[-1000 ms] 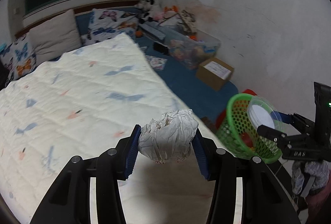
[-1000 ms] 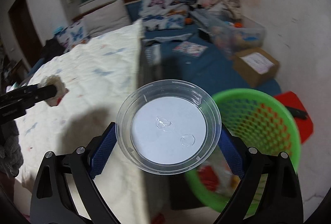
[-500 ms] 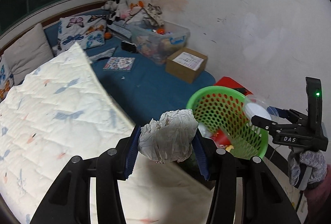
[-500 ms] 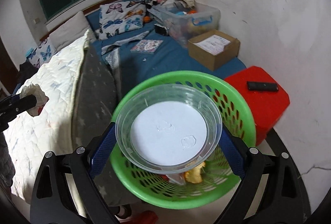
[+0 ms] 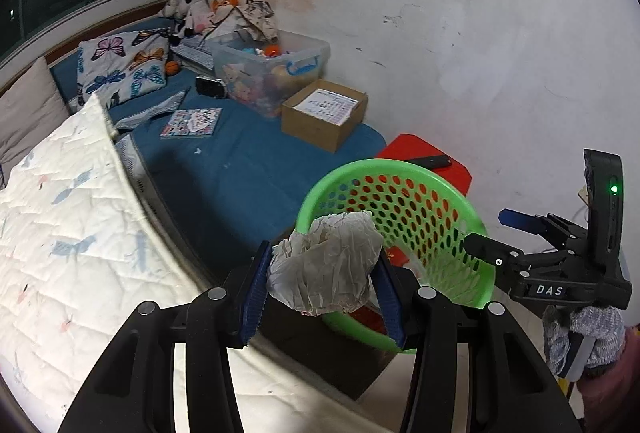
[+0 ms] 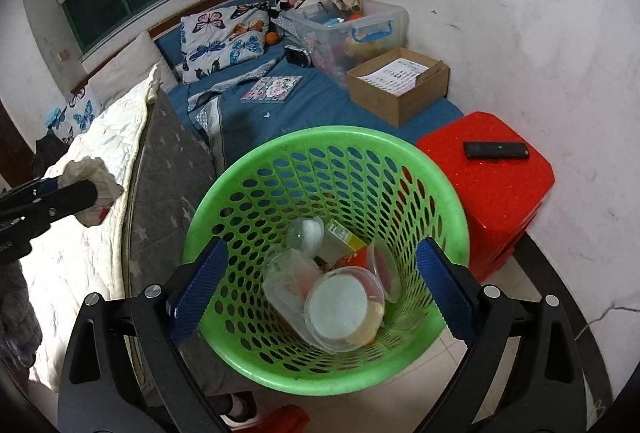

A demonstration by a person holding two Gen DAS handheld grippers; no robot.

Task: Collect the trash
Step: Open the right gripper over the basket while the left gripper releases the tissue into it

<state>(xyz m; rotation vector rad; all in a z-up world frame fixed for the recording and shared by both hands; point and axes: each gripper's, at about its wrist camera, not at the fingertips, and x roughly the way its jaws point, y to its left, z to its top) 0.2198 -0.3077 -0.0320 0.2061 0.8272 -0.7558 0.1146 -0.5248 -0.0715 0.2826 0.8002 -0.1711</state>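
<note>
While over green basket [image 6: 320,153] | right hand-held gripper [image 6: 320,285] released, empty | left hand-held gripper [image 5: 322,287] grasping crumpled paper [image 5: 326,267]

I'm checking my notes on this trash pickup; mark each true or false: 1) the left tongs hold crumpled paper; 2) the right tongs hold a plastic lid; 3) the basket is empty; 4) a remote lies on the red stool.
1) True: the left tongs clamp the crumpled white paper wad.
2) False: the right tongs are open and empty; the round clear plastic lid lies in the green perforated plastic basket.
3) False: it holds clear containers and other trash.
4) True: the black remote lies on the red plastic stool.
</note>
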